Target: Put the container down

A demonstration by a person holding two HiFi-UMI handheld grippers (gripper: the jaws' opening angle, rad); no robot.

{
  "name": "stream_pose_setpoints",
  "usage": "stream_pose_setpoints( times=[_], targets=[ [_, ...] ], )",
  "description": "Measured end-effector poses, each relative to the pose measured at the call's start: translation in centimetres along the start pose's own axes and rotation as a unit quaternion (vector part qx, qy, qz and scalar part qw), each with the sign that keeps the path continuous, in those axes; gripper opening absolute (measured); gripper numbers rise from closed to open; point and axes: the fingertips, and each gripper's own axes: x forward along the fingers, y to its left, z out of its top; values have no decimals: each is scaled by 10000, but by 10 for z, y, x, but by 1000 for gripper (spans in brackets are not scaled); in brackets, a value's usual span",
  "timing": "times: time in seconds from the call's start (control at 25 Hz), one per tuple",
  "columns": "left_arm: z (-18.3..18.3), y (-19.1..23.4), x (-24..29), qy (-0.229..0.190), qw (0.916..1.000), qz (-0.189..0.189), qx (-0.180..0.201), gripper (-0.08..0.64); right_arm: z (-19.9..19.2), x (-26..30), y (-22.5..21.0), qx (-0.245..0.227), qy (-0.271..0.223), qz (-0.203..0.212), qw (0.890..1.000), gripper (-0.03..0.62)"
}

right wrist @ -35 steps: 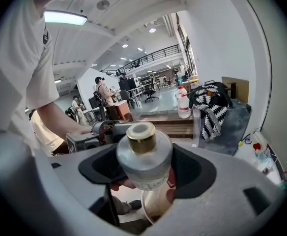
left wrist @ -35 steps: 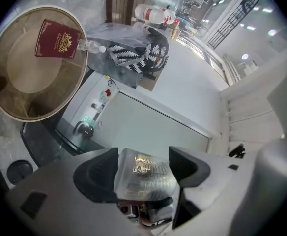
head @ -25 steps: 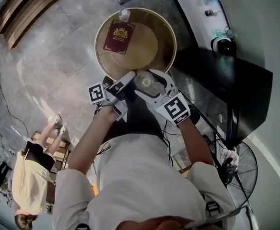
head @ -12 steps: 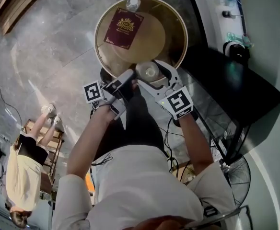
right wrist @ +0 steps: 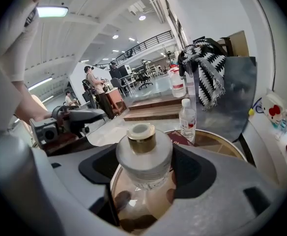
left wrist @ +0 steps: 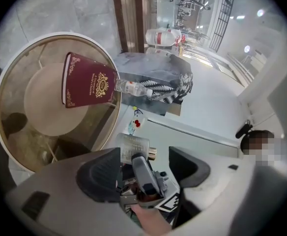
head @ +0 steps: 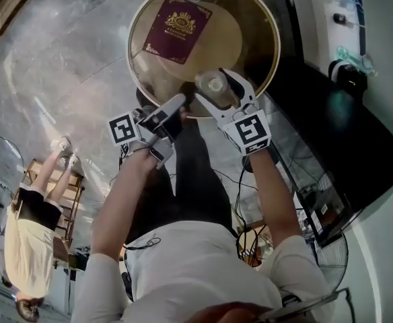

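Container point(right wrist: 144, 157) upright in right gripper point(head: 217, 90)

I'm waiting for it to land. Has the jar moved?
Yes. The jar went forward, from the round table's near rim to over its top.

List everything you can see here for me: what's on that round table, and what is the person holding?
Table: one, round glass top with gold rim, in front of the person.
Book: one, maroon with gold crest, flat on the table.
Water bottle: one, clear plastic, at the table's far edge.
Container: one, clear with gold neck, held over the table's near edge.
Scarf: one, black and white, draped over a grey bag beyond the table.
Fan: one, dark, low at the person's right.
Bystander: one, in yellow, at the person's left.
Right gripper: white, shut on the container.
Left gripper: white, jaws apart, empty.
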Motion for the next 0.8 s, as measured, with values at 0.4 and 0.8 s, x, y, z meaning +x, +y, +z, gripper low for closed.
stream_pose_setpoints(
  times=[0.4,0.8],
  targets=[
    [17,63,-13,78,9994,299,169,299,-70,65,-26,-95,306,-160,9994,330],
    [19,111,-24,165,9983,555,67,299,-133,116,-52,106,527,-443,9976,331]
  ],
)
